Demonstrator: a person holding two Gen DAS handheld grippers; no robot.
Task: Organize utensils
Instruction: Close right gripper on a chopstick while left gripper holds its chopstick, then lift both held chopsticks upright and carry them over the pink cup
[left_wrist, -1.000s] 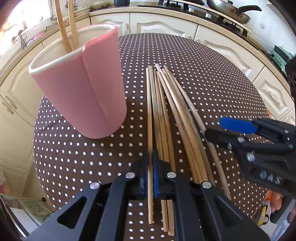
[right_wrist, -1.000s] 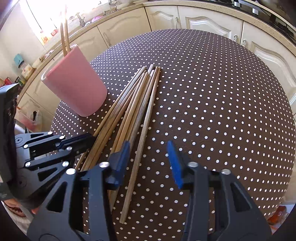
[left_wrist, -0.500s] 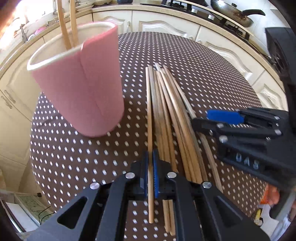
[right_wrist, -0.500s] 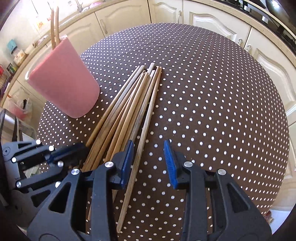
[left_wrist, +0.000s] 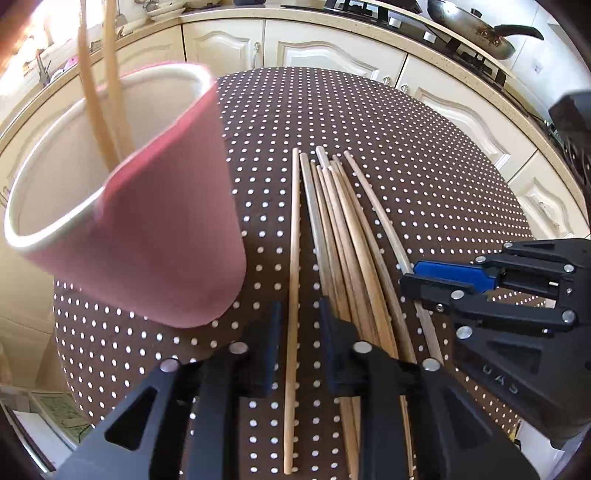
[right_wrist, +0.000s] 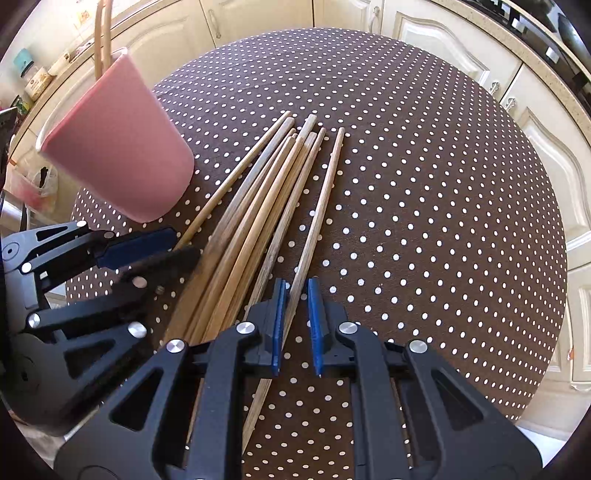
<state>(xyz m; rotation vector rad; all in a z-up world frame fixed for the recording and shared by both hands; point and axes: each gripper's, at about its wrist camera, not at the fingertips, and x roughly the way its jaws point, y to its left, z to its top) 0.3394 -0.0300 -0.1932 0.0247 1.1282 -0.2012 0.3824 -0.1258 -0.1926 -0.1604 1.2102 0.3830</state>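
Note:
Several wooden chopsticks (left_wrist: 343, 236) lie in a bundle on the brown polka-dot table (left_wrist: 424, 155); they also show in the right wrist view (right_wrist: 258, 206). A pink cup (left_wrist: 147, 229) with two chopsticks in it stands to their left, also in the right wrist view (right_wrist: 118, 147). My left gripper (left_wrist: 297, 321) is open, its jaws on either side of the leftmost chopstick (left_wrist: 293, 236). My right gripper (right_wrist: 295, 295) is open with a narrow gap around the rightmost chopstick (right_wrist: 321, 206), not touching it on the right side.
Cream kitchen cabinets (left_wrist: 332, 48) curve around the table's far side. A frying pan (left_wrist: 476, 27) sits on the stove at the back right. The table edge drops off at the left and near sides.
My left gripper was shut on the leftmost chopstick and has opened. My right gripper has moved left over the rightmost chopstick and narrowed its jaws around it.

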